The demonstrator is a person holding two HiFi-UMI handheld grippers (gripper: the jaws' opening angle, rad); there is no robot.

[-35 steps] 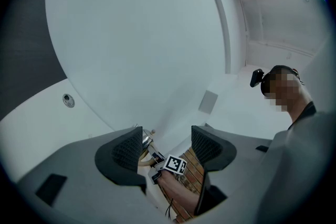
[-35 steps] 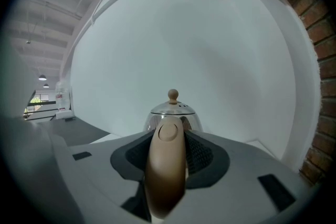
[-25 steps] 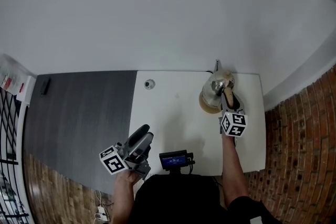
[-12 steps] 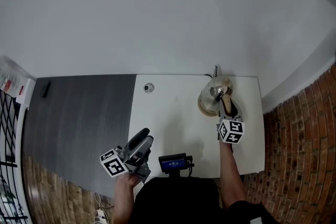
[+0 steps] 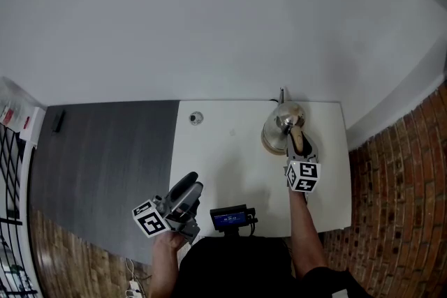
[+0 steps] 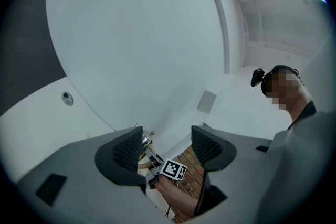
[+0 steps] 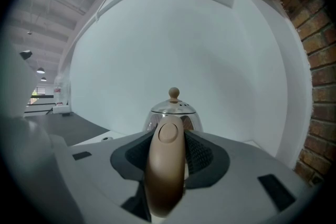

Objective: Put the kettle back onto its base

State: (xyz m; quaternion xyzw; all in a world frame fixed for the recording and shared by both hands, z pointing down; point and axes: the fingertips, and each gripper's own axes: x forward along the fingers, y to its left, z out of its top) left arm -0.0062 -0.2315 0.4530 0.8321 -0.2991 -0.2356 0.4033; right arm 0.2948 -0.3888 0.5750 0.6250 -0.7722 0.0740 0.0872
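The kettle [image 5: 283, 123] is at the far right part of the white table [image 5: 230, 150], close to the table's back edge. It is shiny and silver, with a small round knob on top. Its tan handle [image 5: 296, 139] points toward the near side of the table.

The right gripper [image 5: 298, 148] has its two jaws around that handle, one on each side. The pads press on the handle, so it has a tight hold on the kettle. A tan ring [image 5: 269, 143] shows at the bottom of the kettle. I cannot tell if the kettle sits on it or is lifted a little.

The left gripper [image 5: 190, 183] is over the near left corner of the table, well apart from the kettle. Its jaws are spread wide and nothing is between them.

A small round thing [image 5: 196, 118] lies at the far left corner of the table. A little box with a blue screen [image 5: 230, 217] is at the near edge of the table.
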